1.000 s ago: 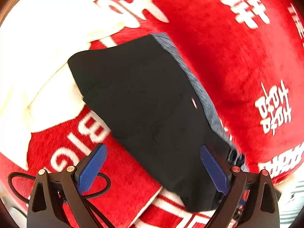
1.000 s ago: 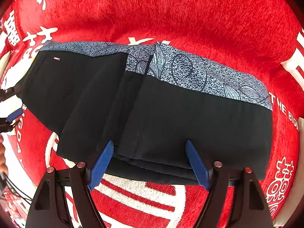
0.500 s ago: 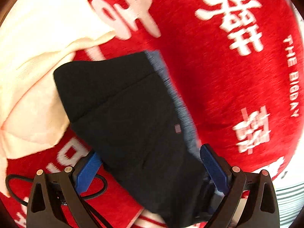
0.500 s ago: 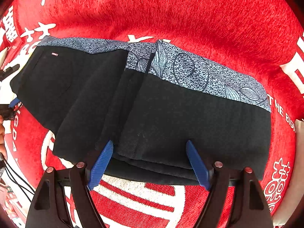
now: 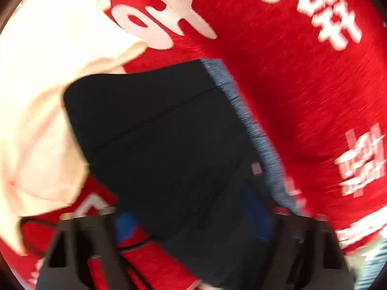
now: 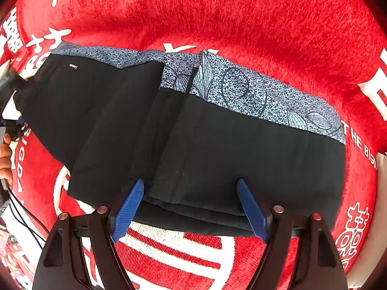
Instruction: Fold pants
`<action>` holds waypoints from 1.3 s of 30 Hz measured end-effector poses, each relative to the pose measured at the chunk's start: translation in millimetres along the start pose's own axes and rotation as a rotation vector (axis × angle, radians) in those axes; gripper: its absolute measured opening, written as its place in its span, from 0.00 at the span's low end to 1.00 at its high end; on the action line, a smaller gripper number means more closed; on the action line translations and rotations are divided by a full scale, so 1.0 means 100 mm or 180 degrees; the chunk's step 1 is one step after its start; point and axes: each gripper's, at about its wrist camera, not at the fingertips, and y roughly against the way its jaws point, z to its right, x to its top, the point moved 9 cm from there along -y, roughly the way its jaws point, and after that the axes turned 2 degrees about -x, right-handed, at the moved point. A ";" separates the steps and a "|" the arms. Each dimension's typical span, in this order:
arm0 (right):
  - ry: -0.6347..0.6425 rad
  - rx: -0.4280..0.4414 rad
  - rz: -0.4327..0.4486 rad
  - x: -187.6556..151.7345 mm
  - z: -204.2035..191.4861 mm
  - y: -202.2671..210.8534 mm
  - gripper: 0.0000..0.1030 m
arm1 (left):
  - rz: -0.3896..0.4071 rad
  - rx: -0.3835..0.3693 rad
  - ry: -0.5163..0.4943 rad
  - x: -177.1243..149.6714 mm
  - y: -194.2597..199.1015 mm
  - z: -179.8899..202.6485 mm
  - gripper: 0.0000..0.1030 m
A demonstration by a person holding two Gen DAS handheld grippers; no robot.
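The black pants (image 6: 193, 133), with a blue patterned band (image 6: 254, 94) along their far edge, lie partly folded on a red blanket (image 6: 241, 19) printed with white characters; what carries the blanket is hidden, so its own edges must serve. In the right wrist view one end is doubled over the middle, leaving stacked layers at the near edge, while the other end stretches flat toward the left side of the blanket. The right gripper (image 6: 191, 207) points straight down over those stacked layers, its blue pads (image 6: 128, 207) wide apart and holding nothing, probably poised to pin or take the near hem once the far end comes across. The left gripper (image 5: 193, 222) is at that unfolded end: in its blurred view the jaws have just been closing with the black cloth between them, and the pads seem to be nearing the fabric, though the smear leaves it unclear whether they press on it. A cream cloth (image 5: 41, 96) lies beside that end, partly under it. The likely aim is to lift this end and carry it over the doubled part.
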 end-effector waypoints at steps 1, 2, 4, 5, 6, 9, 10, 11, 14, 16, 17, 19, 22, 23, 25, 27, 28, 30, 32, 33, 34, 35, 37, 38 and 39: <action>-0.0004 -0.0010 -0.0005 0.02 0.01 0.03 0.80 | -0.0004 0.0137 -0.0057 -0.01 0.02 -0.04 0.43; -0.0012 -0.0032 0.0007 0.04 0.02 0.07 0.80 | -0.0008 0.0177 -0.0078 -0.01 0.03 -0.05 0.37; -0.0036 -0.0011 0.0085 0.13 0.03 0.19 0.80 | 0.0003 0.0249 -0.0150 -0.01 0.09 -0.06 0.32; -0.0047 0.0023 0.0122 0.19 0.02 0.26 0.80 | 0.0027 0.0327 -0.0246 -0.01 0.12 -0.06 0.30; -0.0052 0.0058 0.0146 0.25 0.01 0.32 0.80 | 0.0083 0.0471 -0.0434 -0.03 0.16 0.01 0.29; -0.0061 0.0310 0.0107 0.48 -0.10 0.45 0.80 | 0.0262 0.0786 -0.0924 -0.09 0.27 0.23 0.28; -0.0062 0.0414 0.0081 0.55 -0.16 0.48 0.80 | 0.0328 0.0876 -0.1110 -0.14 0.31 0.31 0.28; -0.0053 0.0556 0.0053 0.67 -0.25 0.52 0.80 | 0.0378 0.0937 -0.1287 -0.18 0.35 0.40 0.28; 0.0053 0.0928 -0.0013 1.03 -0.56 0.66 0.80 | 0.0479 0.1073 -0.1712 -0.32 0.40 0.58 0.28; 0.0179 0.1195 -0.0110 1.25 -0.85 0.73 0.81 | 0.0522 0.1146 -0.1896 -0.37 0.41 0.68 0.28; 0.0257 0.1323 -0.0182 1.36 -1.04 0.76 0.82 | 0.0539 0.1182 -0.1996 -0.41 0.41 0.71 0.28; 0.0438 0.1518 -0.0371 1.53 -1.39 0.78 0.82 | 0.0555 0.1209 -0.2076 -0.43 0.40 0.76 0.28; 0.0757 0.1678 -0.0584 1.72 -1.92 0.79 0.83 | 0.0589 0.1243 -0.2156 -0.44 0.42 0.79 0.28; 0.0874 0.1701 -0.0650 1.75 -2.09 0.78 0.83 | 0.0591 0.1251 -0.2166 -0.43 0.39 0.81 0.28; 0.1034 0.1721 -0.0750 1.80 -2.39 0.76 0.83 | 0.0589 0.1252 -0.2176 -0.42 0.39 0.82 0.28; 0.1169 0.1712 -0.0904 1.79 -2.63 0.68 0.83 | 0.0585 0.1247 -0.2177 -0.42 0.39 0.79 0.28; 0.1260 0.1687 -0.1007 1.78 -2.76 0.61 0.83 | 0.0582 0.1246 -0.2173 -0.41 0.38 0.79 0.28; 0.1419 0.1576 -0.1145 1.76 -2.91 0.49 0.83 | 0.0580 0.1235 -0.2170 -0.42 0.40 0.78 0.28; 0.1585 0.1476 -0.1278 1.70 -3.03 0.38 0.83 | 0.0592 0.1234 -0.2191 -0.44 0.40 0.79 0.28; 0.1639 0.1458 -0.1354 1.67 -3.08 0.32 0.83 | 0.0600 0.1239 -0.2208 -0.44 0.40 0.80 0.28; 0.1677 0.1430 -0.1430 1.64 -3.12 0.26 0.83 | 0.0606 0.1245 -0.2221 -0.45 0.40 0.80 0.28; 0.1700 0.1402 -0.1471 1.62 -3.12 0.23 0.83 | 0.0608 0.1249 -0.2227 -0.46 0.40 0.80 0.28; 0.1739 0.1302 -0.1530 1.60 -3.11 0.13 0.83 | 0.0607 0.1251 -0.2238 -0.46 0.40 0.81 0.28; 0.1735 0.1240 -0.1535 1.59 -3.08 0.09 0.79 | 0.0598 0.1257 -0.2255 -0.47 0.40 0.82 0.28; 0.1712 0.1194 -0.1504 1.58 -3.03 0.06 0.50 | 0.0586 0.1268 -0.2278 -0.48 0.39 0.83 0.28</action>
